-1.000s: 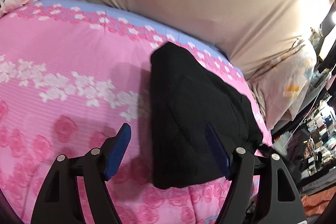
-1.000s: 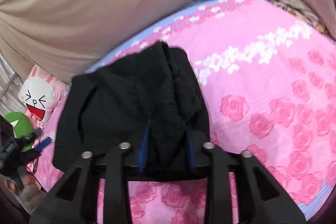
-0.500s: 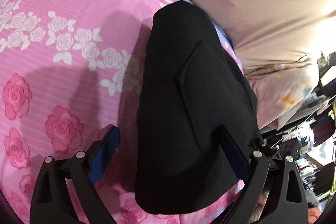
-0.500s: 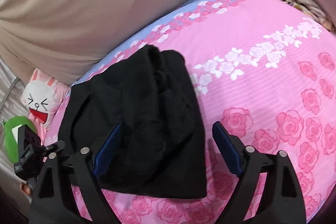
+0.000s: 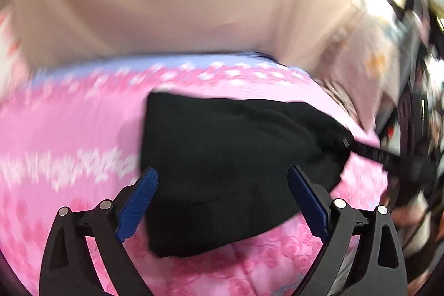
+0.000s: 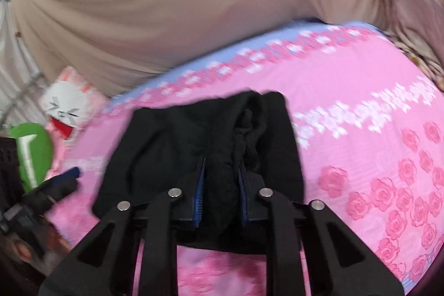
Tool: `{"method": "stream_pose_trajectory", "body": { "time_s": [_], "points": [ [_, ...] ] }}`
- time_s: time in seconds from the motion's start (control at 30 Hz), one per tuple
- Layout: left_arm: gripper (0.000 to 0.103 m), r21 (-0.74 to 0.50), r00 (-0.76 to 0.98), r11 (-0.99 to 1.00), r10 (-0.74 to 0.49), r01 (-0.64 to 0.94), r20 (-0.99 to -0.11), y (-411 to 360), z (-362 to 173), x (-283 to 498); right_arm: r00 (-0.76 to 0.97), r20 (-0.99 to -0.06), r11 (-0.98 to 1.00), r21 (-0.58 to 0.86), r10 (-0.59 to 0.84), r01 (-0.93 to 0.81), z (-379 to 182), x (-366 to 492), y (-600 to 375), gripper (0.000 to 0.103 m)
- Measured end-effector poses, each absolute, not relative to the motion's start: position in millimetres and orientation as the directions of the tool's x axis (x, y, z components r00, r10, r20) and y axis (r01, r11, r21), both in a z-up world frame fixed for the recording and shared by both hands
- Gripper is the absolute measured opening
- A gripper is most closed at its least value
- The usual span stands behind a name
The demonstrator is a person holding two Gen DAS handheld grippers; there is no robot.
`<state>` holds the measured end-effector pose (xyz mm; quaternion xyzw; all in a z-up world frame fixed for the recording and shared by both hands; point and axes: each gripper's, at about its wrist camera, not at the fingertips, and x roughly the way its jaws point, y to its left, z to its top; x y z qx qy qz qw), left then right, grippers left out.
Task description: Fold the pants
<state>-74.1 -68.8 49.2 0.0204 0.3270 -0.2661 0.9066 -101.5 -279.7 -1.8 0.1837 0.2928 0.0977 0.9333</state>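
Observation:
The black pants point(image 5: 236, 157) lie folded into a thick bundle on the pink flowered bedspread point(image 5: 69, 129). My left gripper point(image 5: 222, 187) is open, its blue pads on either side of the bundle's near edge, holding nothing. In the right wrist view my right gripper point(image 6: 220, 179) is shut on a bunched fold of the pants point(image 6: 172, 140) at their near edge. The right gripper's arm point(image 5: 388, 157) shows at the pants' right end in the left wrist view. Both views are blurred by motion.
A beige sheet point(image 6: 166, 4) hangs behind the bed. A white rabbit cushion point(image 6: 66, 107) and a green toy point(image 6: 30, 149) sit at the bed's left edge. A flowered pillow point(image 5: 369, 60) and cluttered shelves point(image 5: 416, 74) are at the right in the left wrist view.
My right gripper was open half a second ago and has shut on the pants again. My left gripper has pulled back and swung, still open; the pants now lie crosswise before it.

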Motion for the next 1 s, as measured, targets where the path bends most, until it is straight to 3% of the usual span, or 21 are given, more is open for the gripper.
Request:
{"method": "stream_pose_trajectory", "body": {
  "time_s": [0.13, 0.27, 0.33, 0.37, 0.4, 0.43, 0.47, 0.5, 0.6, 0.73, 0.83, 0.87, 0.9, 0.93, 1.0],
  "points": [
    [0.094, -0.003, 0.644, 0.821, -0.451, 0.572, -0.617, -125.5, 35.5, -78.0, 0.793, -0.526, 0.909, 0.410, 0.306, -0.078, -3.8, -94.3, -281.5, 0.020],
    [0.093, -0.014, 0.602, 0.812, -0.444, 0.584, -0.663, -158.9, 13.4, -68.6, 0.774, -0.523, 0.875, 0.478, 0.357, -0.080, -12.6, -83.9, -291.1, 0.023],
    [0.086, 0.014, 0.628, 0.828, -0.414, 0.560, -0.659, -167.7, 8.3, -63.1, 0.774, -0.521, 0.874, 0.478, 0.359, -0.084, -13.3, -84.7, -293.1, 0.028],
    [0.068, 0.013, 0.633, 0.834, -0.408, 0.552, -0.658, -168.2, 7.7, -59.8, 0.785, -0.510, 0.874, 0.480, 0.351, -0.079, -13.7, -88.1, -297.4, 0.042],
    [0.032, 0.002, 0.633, 0.841, -0.406, 0.541, -0.660, -165.5, 9.2, -53.6, 0.797, -0.499, 0.875, 0.478, 0.339, -0.072, -13.6, -92.3, -301.7, 0.051],
    [0.020, -0.027, 0.616, 0.846, -0.409, 0.533, -0.673, -161.4, 11.1, -45.9, 0.815, -0.490, 0.883, 0.467, 0.310, -0.055, -13.5, -99.9, -309.3, 0.065],
    [0.006, -0.072, 0.598, 0.849, -0.426, 0.523, -0.679, -153.8, 13.7, -39.0, 0.824, -0.487, 0.888, 0.457, 0.289, -0.041, -14.0, -106.1, -314.8, 0.067],
    [0.004, -0.152, 0.575, 0.849, -0.464, 0.507, -0.673, -138.4, 19.0, -29.1, 0.827, -0.488, 0.891, 0.452, 0.278, -0.033, -14.9, -110.5, -318.9, 0.067],
    [0.000, -0.243, 0.553, 0.837, -0.514, 0.491, -0.656, -119.2, 27.9, -19.4, 0.820, -0.497, 0.883, 0.469, 0.285, -0.023, -21.9, -118.9, -331.0, 0.067],
    [0.000, -0.284, 0.552, 0.832, -0.535, 0.476, -0.640, -111.8, 34.6, -22.0, 0.802, -0.508, 0.876, 0.481, 0.315, -0.039, -31.6, -114.2, -328.1, 0.067],
    [0.003, -0.203, 0.567, 0.825, -0.520, 0.528, -0.639, -127.1, 40.8, -43.4, 0.805, -0.494, 0.857, 0.515, 0.328, -0.034, -37.3, -115.8, -333.1, 0.067],
    [0.025, -0.173, 0.568, 0.815, -0.520, 0.552, -0.638, -133.7, 41.8, -51.9, 0.811, -0.488, 0.850, 0.526, 0.324, -0.024, -38.1, -119.2, -337.5, 0.067],
    [0.061, -0.149, 0.567, 0.805, -0.522, 0.574, -0.637, -140.8, 42.3, -60.3, 0.815, -0.483, 0.847, 0.531, 0.319, -0.016, -38.2, -122.3, -340.8, 0.067],
    [0.072, -0.134, 0.575, 0.799, -0.527, 0.587, -0.626, -146.0, 42.8, -66.9, 0.819, -0.480, 0.845, 0.535, 0.313, -0.009, -38.3, -125.4, -344.4, 0.067],
    [0.075, -0.088, 0.588, 0.778, -0.538, 0.622, -0.604, -160.7, 42.5, -82.0, 0.828, -0.478, 0.844, 0.537, 0.292, 0.012, -38.4, -134.1, -351.3, 0.067]
  ]
}}
